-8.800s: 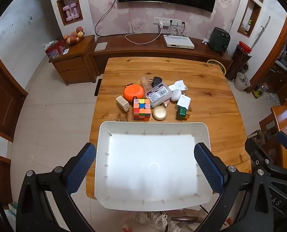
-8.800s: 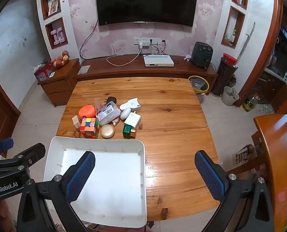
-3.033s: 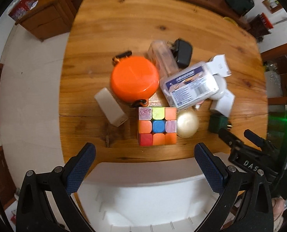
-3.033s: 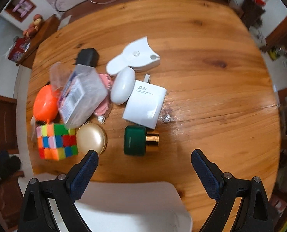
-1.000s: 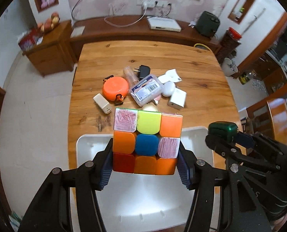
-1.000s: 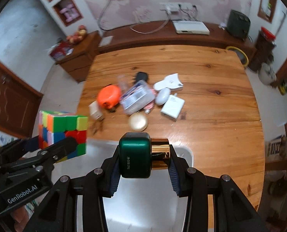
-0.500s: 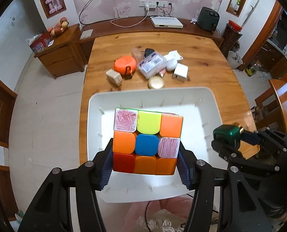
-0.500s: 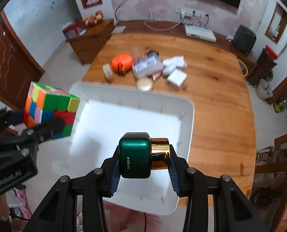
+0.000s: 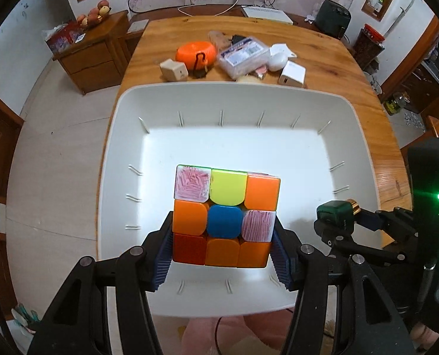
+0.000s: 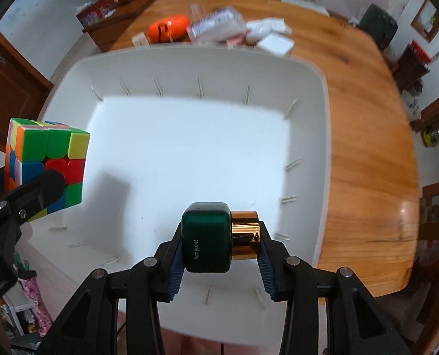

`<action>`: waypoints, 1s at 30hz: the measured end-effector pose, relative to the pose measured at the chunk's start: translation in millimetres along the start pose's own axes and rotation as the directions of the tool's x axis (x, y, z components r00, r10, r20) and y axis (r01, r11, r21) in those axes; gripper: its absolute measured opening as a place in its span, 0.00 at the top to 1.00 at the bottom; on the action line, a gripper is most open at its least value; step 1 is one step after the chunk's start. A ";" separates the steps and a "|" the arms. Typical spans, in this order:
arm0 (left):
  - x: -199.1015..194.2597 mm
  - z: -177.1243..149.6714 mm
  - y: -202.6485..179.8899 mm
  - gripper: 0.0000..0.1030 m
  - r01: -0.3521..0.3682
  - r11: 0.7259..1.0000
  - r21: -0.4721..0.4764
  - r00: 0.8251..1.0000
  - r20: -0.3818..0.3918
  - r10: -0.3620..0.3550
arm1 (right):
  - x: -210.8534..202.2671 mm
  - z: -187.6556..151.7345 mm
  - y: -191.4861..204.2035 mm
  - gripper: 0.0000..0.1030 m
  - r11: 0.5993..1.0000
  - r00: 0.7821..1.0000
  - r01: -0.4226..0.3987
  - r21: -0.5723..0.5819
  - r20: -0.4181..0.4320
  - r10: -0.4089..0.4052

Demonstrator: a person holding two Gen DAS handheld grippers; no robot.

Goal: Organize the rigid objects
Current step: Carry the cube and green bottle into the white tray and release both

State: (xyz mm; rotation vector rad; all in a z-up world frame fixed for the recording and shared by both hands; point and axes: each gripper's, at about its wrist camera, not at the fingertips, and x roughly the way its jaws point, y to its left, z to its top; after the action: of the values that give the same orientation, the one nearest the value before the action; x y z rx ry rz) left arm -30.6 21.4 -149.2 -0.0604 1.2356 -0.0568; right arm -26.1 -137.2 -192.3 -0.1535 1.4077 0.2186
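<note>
**Both grippers low over the white bin, each with a load**

Left wrist view: half a second back the white bin sat smaller and farther below; now its walls fill the frame and the floor of it lies close under the puzzle cube. The left gripper is clamped on the cube's two lower sides, just as it was a second ago. The cube's facing side shows orange squares around a blue centre, one yellow-green square on top, and two whitish squares scribbled over in pink. To the right, the right gripper carries the green bottle over the bin's right part. Beyond the far rim, the orange round case, a clear plastic box and a white charger lie on the wooden table.

Right wrist view: the bin has likewise grown since the earlier frame and looks blurred. The right gripper pinches the bottle end to end: dark green squarish body, shiny gold cap pointing right, small pale print on the body. It hangs above the bin's near right area. The cube hangs at the left edge in the left gripper.
</note>
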 end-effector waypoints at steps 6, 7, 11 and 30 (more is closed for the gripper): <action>33.3 -7.4 4.0 0.41 0.020 1.000 -0.006 1.000 -0.012 -0.020 | 24.7 1.4 2.6 0.58 1.000 0.999 0.024 -0.006 -0.035 -0.024; 39.0 -8.3 5.0 0.41 0.025 1.000 -0.008 1.000 -0.010 -0.025 | 27.5 1.7 4.0 0.58 1.000 0.999 0.021 -0.014 -0.031 -0.022; 64.6 -9.2 10.1 0.41 0.005 1.000 -0.026 1.000 -0.028 -0.006 | 38.0 3.4 8.8 0.57 0.998 0.999 0.040 -0.045 -0.007 -0.040; 67.1 4.3 10.8 0.42 -0.017 1.000 0.000 1.000 0.019 0.017 | 36.1 16.1 8.7 0.44 0.998 0.993 0.061 -0.014 0.105 -0.060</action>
State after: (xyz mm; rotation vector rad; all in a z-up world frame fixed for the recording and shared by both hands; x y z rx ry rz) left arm -4.4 27.2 -211.9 -0.0503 1.2169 -0.0412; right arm -7.5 -122.8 -225.2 -0.1956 1.2953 0.1858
